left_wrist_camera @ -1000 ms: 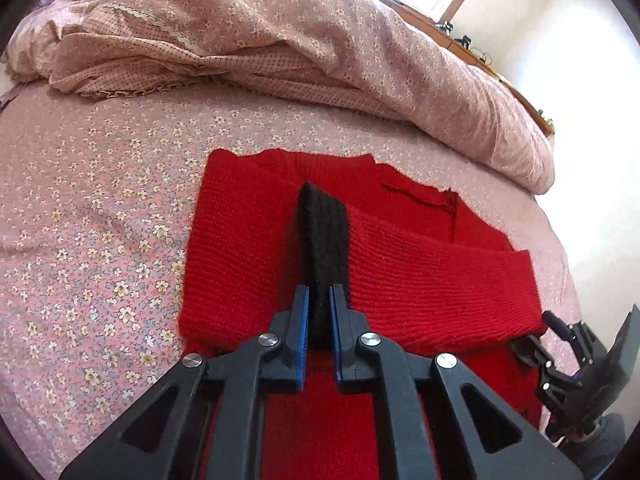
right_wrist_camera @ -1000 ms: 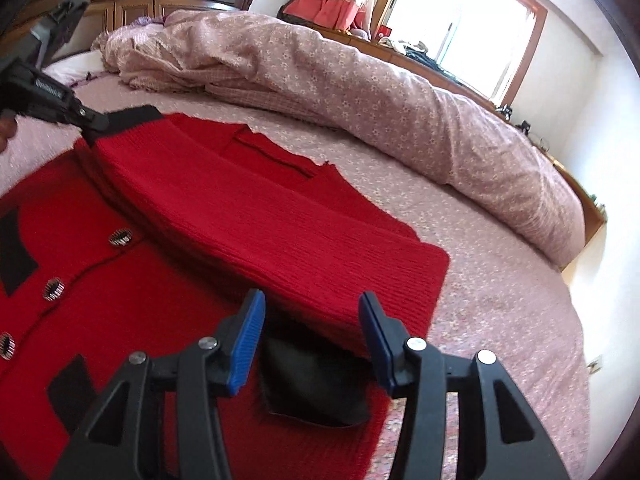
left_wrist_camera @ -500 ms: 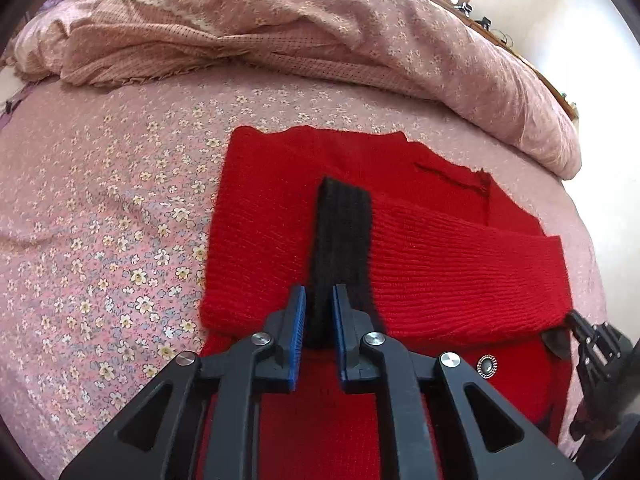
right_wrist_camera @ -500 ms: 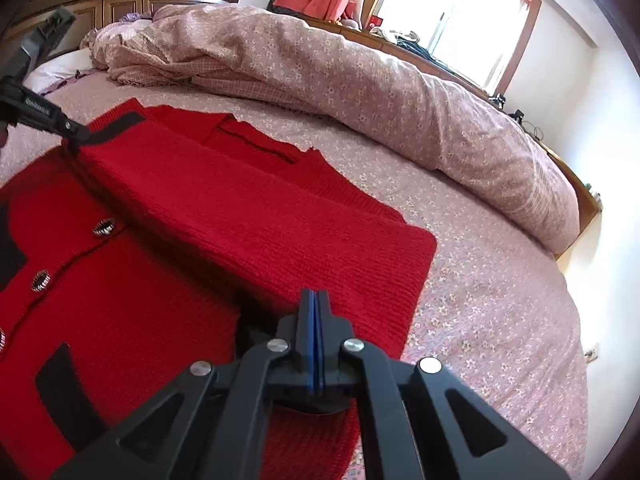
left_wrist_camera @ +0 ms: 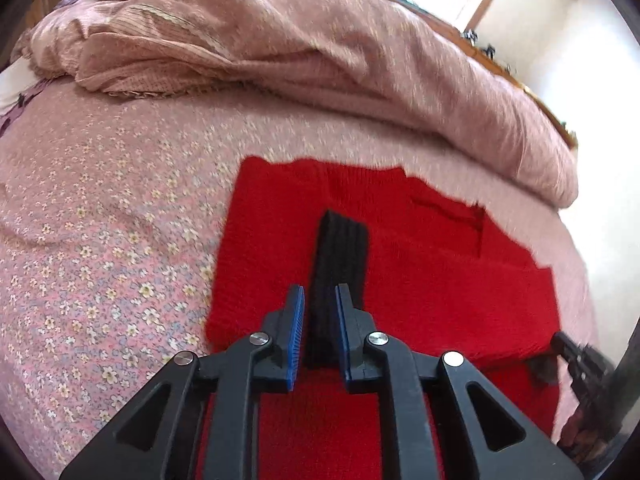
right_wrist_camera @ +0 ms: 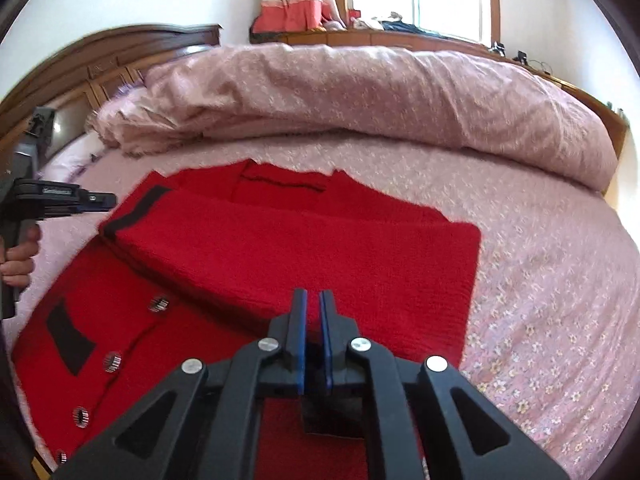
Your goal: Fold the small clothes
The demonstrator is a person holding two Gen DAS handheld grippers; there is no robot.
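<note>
The black cuff (left_wrist_camera: 340,268) of the folded sleeve is pinched between the nearly closed left tongs (left_wrist_camera: 320,300), while the right tongs (right_wrist_camera: 313,308), jaws almost together, are clamped on the black hem patch (right_wrist_camera: 332,420) at the near edge, apparently so both ends of the fold are controlled. Just beyond both tongs the red cardigan (right_wrist_camera: 280,248) lies on the bed (right_wrist_camera: 540,280), with the heaped quilt (right_wrist_camera: 360,92) farther off. Against a second ago, the right tongs, then spread over the patch, are closed on it and rolled, their jaws having just eased apart slightly.

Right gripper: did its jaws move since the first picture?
Yes. The right gripper, jaws first wide apart above the black patch on the red knitted sweater, closed them inward, then they just opened a sliver. Whether fabric sits between them is unclear.
</note>
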